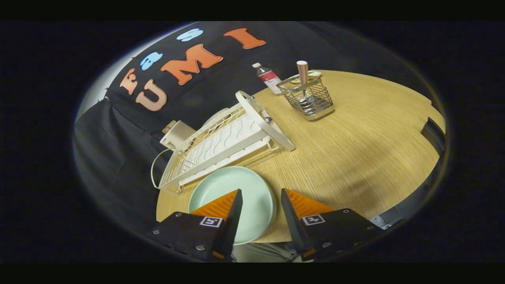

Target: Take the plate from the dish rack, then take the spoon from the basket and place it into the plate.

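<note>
A pale green plate (240, 193) lies flat on the wooden table (355, 150), just in front of the white dish rack (225, 146). My gripper (260, 194) hovers above the plate's near side, open, with nothing between its orange fingers (223, 205). Far beyond the fingers stands a wire basket (309, 98). In it stands a spoon (303, 77) with a red-and-white striped handle pointing up.
A small bottle (267, 77) with a red label stands left of the basket near the booth wall. A beige box (176, 134) sits behind the rack. The table's near edge runs right under the fingers, and a dark rail (433, 132) lies at its right side.
</note>
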Available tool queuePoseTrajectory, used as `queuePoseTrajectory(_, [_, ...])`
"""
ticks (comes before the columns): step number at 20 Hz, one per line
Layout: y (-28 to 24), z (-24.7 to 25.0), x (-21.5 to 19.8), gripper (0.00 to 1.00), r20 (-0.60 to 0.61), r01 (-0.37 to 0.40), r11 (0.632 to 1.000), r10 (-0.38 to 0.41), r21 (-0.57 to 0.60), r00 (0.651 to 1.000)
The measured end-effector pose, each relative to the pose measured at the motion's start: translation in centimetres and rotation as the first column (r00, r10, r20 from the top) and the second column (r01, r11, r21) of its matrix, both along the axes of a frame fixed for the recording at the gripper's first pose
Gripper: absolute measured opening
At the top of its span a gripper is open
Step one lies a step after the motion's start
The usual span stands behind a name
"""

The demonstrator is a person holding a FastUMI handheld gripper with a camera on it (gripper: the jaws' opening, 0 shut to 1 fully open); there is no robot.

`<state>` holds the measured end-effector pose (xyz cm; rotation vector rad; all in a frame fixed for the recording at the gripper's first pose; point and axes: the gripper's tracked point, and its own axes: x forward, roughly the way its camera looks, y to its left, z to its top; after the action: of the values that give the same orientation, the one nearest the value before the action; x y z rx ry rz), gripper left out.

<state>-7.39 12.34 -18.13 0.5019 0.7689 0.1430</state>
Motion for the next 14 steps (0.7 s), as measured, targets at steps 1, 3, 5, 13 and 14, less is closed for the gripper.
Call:
queuePoseTrajectory(1, [-0.9,0.4,0.6,0.63,0.026,0.007,0.999,-0.006,-0.032,1.0])
queuePoseTrajectory(3, [-2.8,1.7,1.6,0.75,0.089,0.031,0.995,-0.023,-0.093,0.996])
queuePoseTrajectory(5, [-5.0,3.3,2.8,0.89,0.164,0.065,0.985,-0.039,-0.158,0.986])
queuePoseTrajectory(13, [-11.6,8.4,7.6,0.97,0.397,0.201,0.889,-0.024,-0.411,0.917])
queuePoseTrajectory(14, [-11.9,8.8,8.3,0.97,0.419,0.207,0.882,-0.011,-0.424,0.908])
